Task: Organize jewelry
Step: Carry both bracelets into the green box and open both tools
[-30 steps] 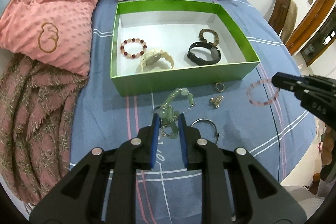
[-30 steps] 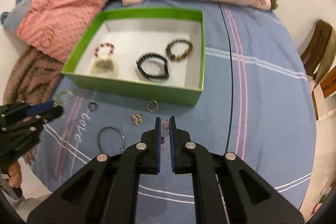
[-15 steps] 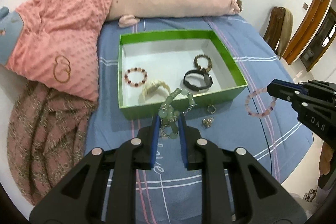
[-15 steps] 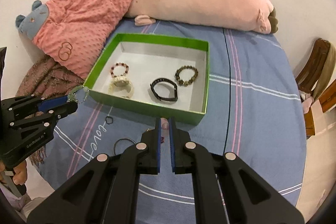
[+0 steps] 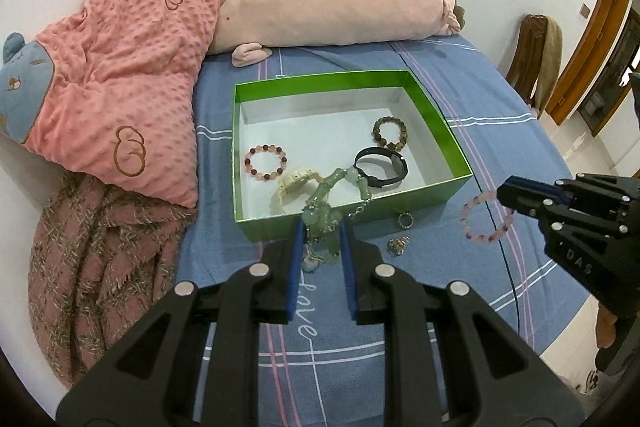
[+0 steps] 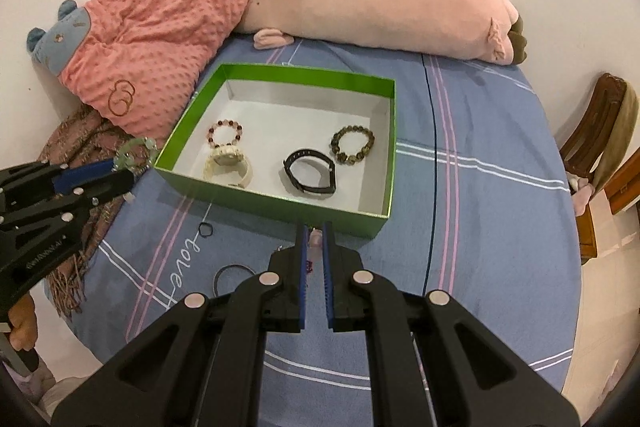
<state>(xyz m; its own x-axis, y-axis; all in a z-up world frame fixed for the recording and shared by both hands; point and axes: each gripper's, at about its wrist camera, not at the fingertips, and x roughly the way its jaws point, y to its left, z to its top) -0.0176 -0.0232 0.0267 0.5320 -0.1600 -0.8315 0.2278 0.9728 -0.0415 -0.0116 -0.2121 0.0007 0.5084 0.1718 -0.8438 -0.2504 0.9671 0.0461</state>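
The left tool [image 5: 320, 239] is closed on a green bead bracelet [image 5: 326, 203], which hangs bunched between its blue pads and stands above the near wall of the green box [image 5: 440, 115]. In the right wrist view, the same bracelet [image 6: 134, 151] shows at the tip of the left tool [image 6: 116, 173], raised just beside the box's left near corner.

The right tool [image 6: 315, 247] is clamped on a pink bead bracelet [image 6: 316, 239]; only a bead or two shows between its narrow-set pads. In the left wrist view, this bracelet [image 5: 486, 217] hangs as a full loop from the tip of the right tool [image 5: 506, 193], off the right near corner of the box and above the bed [image 5: 500, 131].

The box sits on the bed's blue striped sheet. It contains four items:
- a red and pink bead bracelet [image 5: 266, 161], at the left;
- a cream watch [image 5: 296, 185], near the front wall;
- a black band [image 5: 382, 166], at the centre right;
- a brown bead bracelet [image 5: 390, 134], behind the band.

On the sheet in front of the box lie two small rings [image 5: 405, 219], [image 5: 397, 245]. The right wrist view shows a small dark ring [image 6: 205, 230] and a thin metal hoop [image 6: 230, 275].

A pink pillow [image 5: 120, 87] and a long pink plush [image 5: 332, 11] lie behind the box.
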